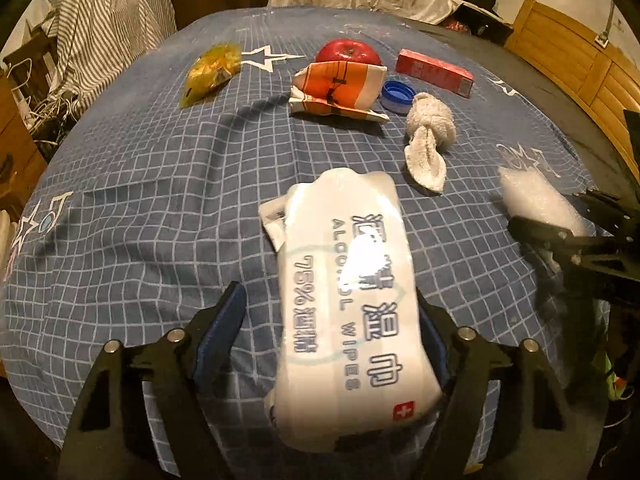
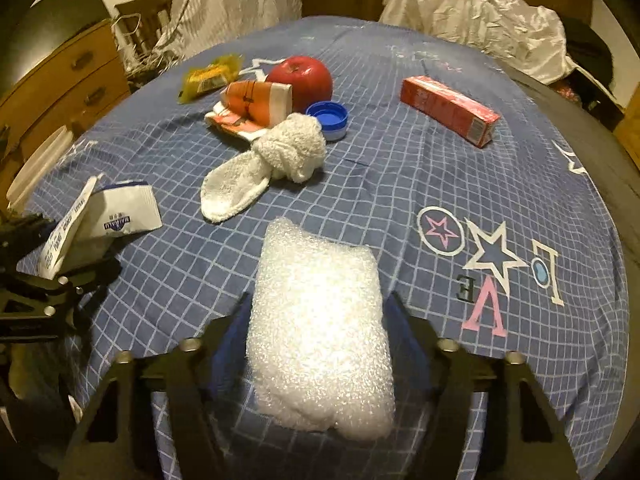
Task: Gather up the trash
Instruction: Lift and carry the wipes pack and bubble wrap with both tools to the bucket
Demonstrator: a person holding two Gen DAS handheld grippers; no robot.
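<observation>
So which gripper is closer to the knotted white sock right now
Right. The right gripper, around the bubble wrap, sits just below the knotted white sock; the left gripper, around the alcohol wipes pack, is farther.

On the bed (image 2: 400,184), the wipes pack (image 1: 344,300) lies between the fingers of the left gripper (image 1: 332,320) near the front edge, with the bubble wrap (image 2: 320,328) to its right, between the fingers of the right gripper (image 2: 320,336). Behind them lies the knotted sock (image 2: 276,160). Behind the sock sit the bottle cap (image 2: 328,118) and the crumpled wrapper (image 2: 252,110), with the apple (image 2: 304,76) touching the wrapper's far side. The snack packet (image 2: 208,76) lies toward the far left corner, the carton (image 2: 448,110) toward the far right.
</observation>
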